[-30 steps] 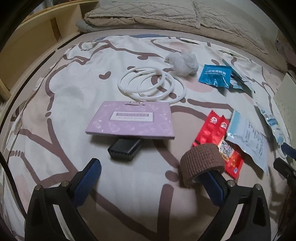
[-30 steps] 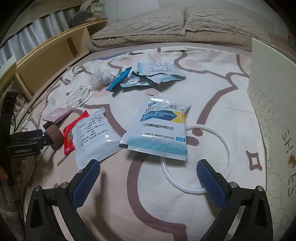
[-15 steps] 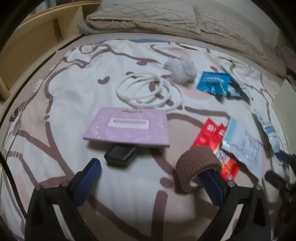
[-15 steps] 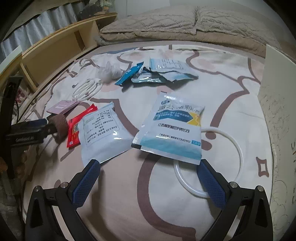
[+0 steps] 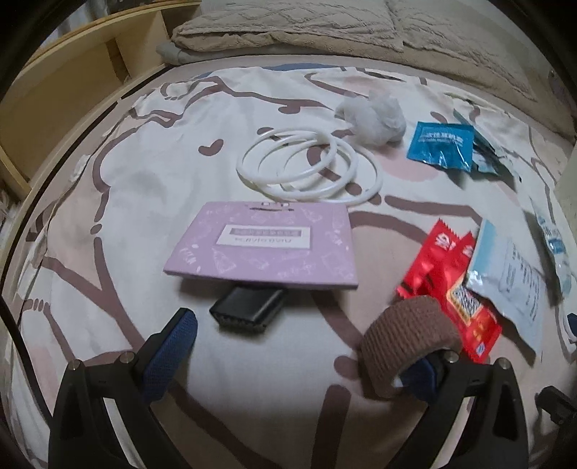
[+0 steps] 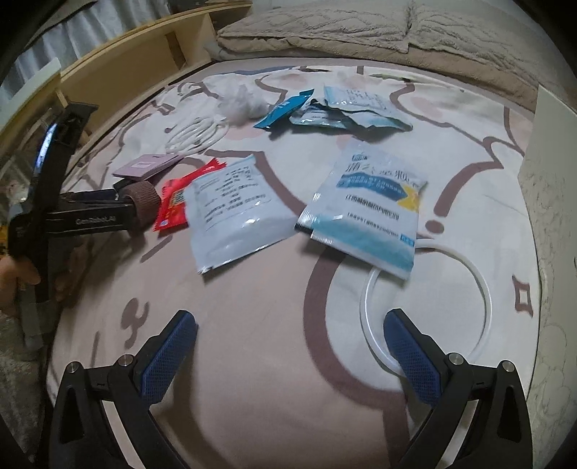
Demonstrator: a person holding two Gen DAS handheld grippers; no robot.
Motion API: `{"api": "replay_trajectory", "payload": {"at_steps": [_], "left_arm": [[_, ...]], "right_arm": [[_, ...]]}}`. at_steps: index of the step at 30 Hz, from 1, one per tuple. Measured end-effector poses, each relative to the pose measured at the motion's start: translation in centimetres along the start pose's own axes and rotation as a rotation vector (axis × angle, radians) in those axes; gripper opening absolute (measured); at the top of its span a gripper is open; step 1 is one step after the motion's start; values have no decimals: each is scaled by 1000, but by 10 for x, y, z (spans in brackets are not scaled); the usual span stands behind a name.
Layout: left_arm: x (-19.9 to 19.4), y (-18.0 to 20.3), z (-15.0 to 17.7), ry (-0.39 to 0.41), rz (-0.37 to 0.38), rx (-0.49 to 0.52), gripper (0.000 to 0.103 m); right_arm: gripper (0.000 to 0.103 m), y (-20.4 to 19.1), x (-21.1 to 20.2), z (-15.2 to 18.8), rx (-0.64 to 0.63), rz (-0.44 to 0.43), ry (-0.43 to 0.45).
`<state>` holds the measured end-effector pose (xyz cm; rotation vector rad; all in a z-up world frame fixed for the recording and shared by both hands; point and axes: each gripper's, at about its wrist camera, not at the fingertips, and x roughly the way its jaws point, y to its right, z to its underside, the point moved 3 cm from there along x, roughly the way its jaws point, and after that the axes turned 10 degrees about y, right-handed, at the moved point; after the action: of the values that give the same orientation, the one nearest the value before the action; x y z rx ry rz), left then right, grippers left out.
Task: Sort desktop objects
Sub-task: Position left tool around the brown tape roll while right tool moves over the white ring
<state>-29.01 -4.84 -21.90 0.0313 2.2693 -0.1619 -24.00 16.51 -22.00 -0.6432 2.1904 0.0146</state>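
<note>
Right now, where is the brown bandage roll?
The brown bandage roll hangs on the left hand-held gripper's right finger, jaws open, just left of the red snack packet.

Bed (image 5: pixel 151 173) with cream sheet, brown line pattern, carries everything. Lying on it: stack of white rings (image 5: pixel 306 167), white fluffy wad (image 5: pixel 375 115) just behind them, purple card (image 5: pixel 267 249) propped over a black box (image 5: pixel 249 310), red snack packets (image 5: pixel 450 285) partly under a white pouch (image 6: pixel 234 209), blue sachet (image 5: pixel 441 144) beside crumpled pale packets (image 6: pixel 349 110), large blue-white pouch (image 6: pixel 371 209) overlapping a single white ring (image 6: pixel 483 285). Beige pillows (image 6: pixel 360 32) at the far end.
</note>
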Motion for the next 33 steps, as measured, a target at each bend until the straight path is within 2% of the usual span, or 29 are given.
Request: {"api": "replay_trajectory", "payload": {"at_steps": [7, 17, 27, 33], "left_arm": [[-9, 0, 10, -29, 9, 51, 103], [-25, -7, 32, -79, 41, 53, 103], [-37, -11, 47, -91, 62, 36, 103], [-49, -19, 50, -91, 86, 2, 102]], "right_arm": [[103, -3, -12, 8, 54, -46, -8], [103, 5, -27, 15, 241, -142, 3], [103, -5, -32, 25, 220, -127, -18], [103, -15, -33, 26, 180, -159, -45]]}}
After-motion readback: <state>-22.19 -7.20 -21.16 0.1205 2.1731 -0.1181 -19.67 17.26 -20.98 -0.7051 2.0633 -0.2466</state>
